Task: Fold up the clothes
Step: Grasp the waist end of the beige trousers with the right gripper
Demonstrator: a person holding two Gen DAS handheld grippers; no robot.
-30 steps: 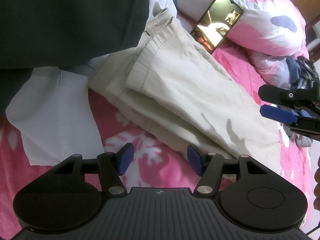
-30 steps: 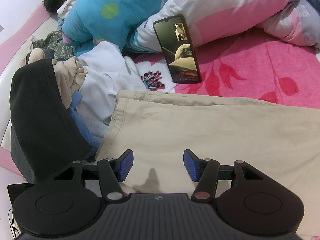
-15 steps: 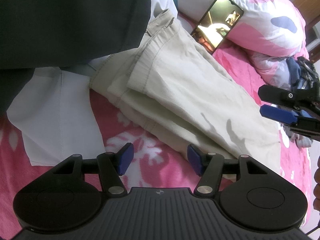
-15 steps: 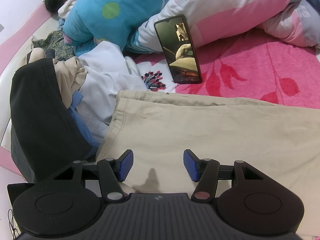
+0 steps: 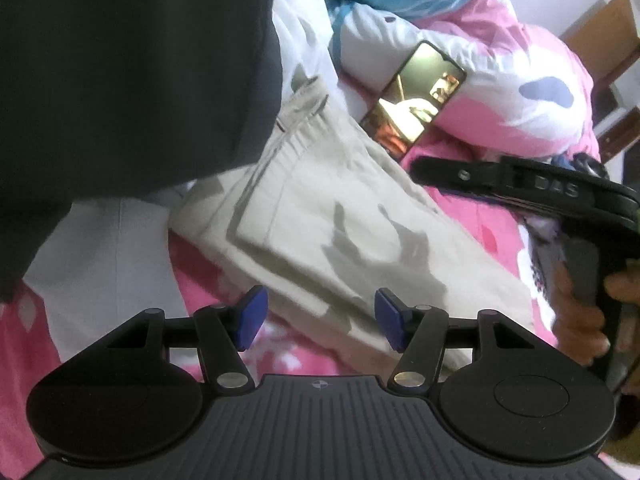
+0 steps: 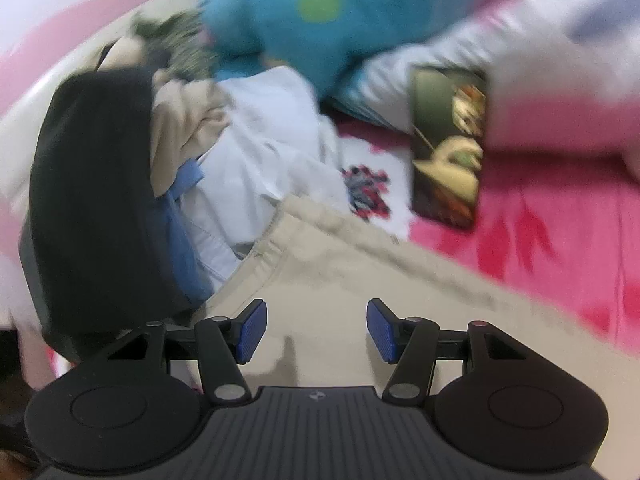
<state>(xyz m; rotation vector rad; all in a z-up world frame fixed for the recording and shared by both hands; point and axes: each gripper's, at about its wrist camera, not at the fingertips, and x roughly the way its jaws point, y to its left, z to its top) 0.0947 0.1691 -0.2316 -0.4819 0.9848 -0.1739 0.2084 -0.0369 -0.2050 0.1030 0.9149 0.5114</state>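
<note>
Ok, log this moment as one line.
task: fold clothes | left claw: open | right claw: open | beige trousers: flat on bed, not gripped

A bedroom at home: a bed with a pink flowered sheet (image 5: 192, 264), a rumpled pink-and-blue quilt (image 5: 500, 80) and loose clothes (a phone (image 5: 412, 100) propped against the quilt).

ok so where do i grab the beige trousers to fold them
Take the beige trousers at the waistband, coming in from the bare side nearest you. They lie flat, legs stacked, and its thick hem gives a firm edge; the dark garment crowds the far side.
</note>
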